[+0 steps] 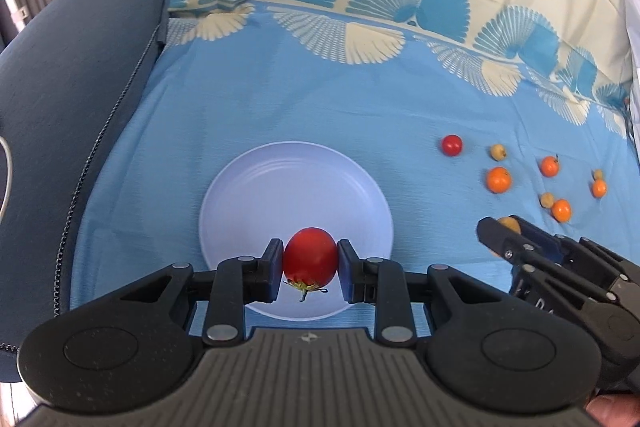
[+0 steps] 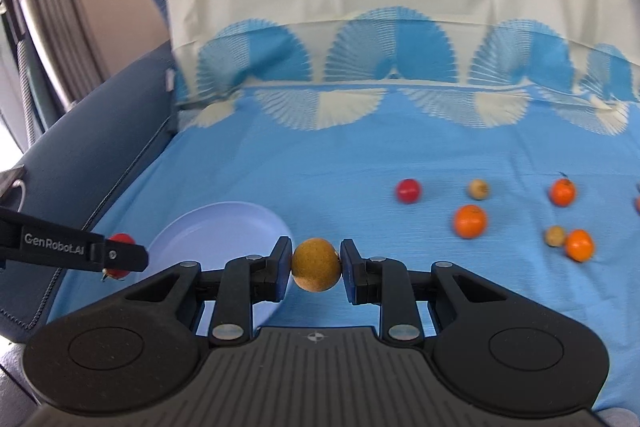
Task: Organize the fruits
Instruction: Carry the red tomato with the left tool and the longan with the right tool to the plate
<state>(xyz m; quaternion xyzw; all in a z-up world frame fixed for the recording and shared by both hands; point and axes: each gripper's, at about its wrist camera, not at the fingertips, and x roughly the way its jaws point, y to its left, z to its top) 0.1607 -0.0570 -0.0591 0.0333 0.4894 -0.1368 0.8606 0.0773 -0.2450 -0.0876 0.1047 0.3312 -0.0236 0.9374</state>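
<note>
Red tomato (image 1: 309, 256) half-hidden by left gripper (image 1: 309, 269); calyx possibly cut off.

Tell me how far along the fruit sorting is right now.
Early stage. Nothing lies in the plate yet. In hand: the left gripper holds a red tomato over the plate, and the right gripper holds a brown round fruit beside it. Left on the blue cloth: a small red tomato, several orange fruits and a few small yellowish ones.
</note>
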